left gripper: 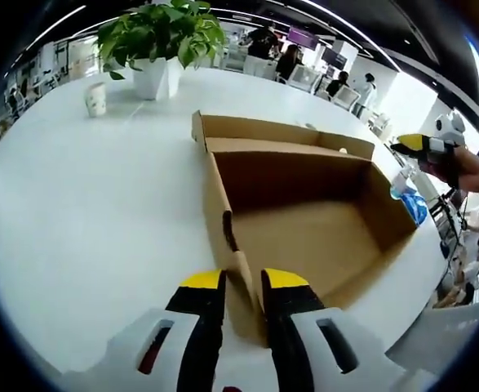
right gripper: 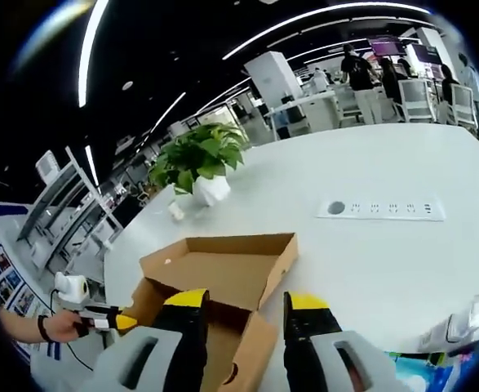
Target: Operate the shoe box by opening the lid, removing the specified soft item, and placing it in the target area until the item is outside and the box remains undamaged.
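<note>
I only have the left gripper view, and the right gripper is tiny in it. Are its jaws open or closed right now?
Observer: In the right gripper view, the right gripper has its jaws apart with nothing between them. The open shoe box is just ahead.
Operator: Is there anything on the table past the lid on that side?
Observer: Yes. A white power strip lies flat on the table beyond the raised lid, apart from the box.
</note>
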Available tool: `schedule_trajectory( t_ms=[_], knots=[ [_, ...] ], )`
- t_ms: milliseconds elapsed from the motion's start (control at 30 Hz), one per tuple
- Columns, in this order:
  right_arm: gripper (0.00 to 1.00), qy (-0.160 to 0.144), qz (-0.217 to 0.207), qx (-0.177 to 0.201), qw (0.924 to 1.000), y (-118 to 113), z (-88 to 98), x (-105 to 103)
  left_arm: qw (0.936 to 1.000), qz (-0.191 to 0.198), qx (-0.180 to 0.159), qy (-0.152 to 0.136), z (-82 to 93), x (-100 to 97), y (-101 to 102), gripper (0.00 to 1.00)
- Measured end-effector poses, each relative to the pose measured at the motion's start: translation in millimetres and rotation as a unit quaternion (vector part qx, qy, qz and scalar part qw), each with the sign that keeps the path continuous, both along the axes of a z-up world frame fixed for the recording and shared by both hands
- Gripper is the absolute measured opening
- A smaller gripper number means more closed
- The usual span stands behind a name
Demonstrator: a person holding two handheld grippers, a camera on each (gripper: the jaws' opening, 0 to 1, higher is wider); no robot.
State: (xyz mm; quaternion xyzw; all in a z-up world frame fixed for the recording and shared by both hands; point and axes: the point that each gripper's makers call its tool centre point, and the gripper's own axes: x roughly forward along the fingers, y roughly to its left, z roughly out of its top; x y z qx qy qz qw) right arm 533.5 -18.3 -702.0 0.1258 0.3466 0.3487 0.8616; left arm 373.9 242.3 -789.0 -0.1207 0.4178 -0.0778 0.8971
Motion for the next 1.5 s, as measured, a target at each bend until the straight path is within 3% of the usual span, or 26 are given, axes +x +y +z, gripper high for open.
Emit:
schedule_trajectory(
  t_ms=[100, 400, 733, 1067, 1200, 1267, 1500],
  knots=[
    [0.33, 0.001, -0.001, -0.004, 1.0, 7.2, 0.3, 7.6, 1.0, 0.005, -0.003, -0.002, -1.0, 0.1, 0.5, 0.16],
    [0.33, 0.023, -0.015, 0.005, 0.9996, 23.1, -23.5, 55.1, 0.9998, 0.014, -0.01, -0.001, -1.2, 1.5, 1.0, 0.16],
    [0.32, 0.05, -0.023, -0.02, 0.9983, 28.1, -60.8, 88.8, 0.9994, 0.028, -0.018, -0.004, -1.8, 2.3, 1.8, 0.16],
    [0.28, 0.081, -0.049, -0.041, 0.9947, 34.2, -88.8, 104.0, 0.9995, 0.026, -0.02, -0.003, -3.6, 3.3, 2.5, 0.16],
    [0.21, 0.089, -0.053, -0.046, 0.9936, 39.8, -92.1, 108.6, 0.9996, 0.022, -0.017, -0.002, -6.5, 4.9, 4.4, 0.16],
    [0.19, 0.096, -0.051, -0.068, 0.9917, 39.4, -97.2, 107.0, 0.9996, 0.021, -0.017, -0.002, -7.6, 5.6, 5.3, 0.16],
    [0.06, 0.082, -0.041, -0.109, 0.9898, 36.0, -98.5, 108.1, 0.9999, 0.012, -0.005, -0.002, -11.8, 7.4, 8.0, 0.16]
  ],
)
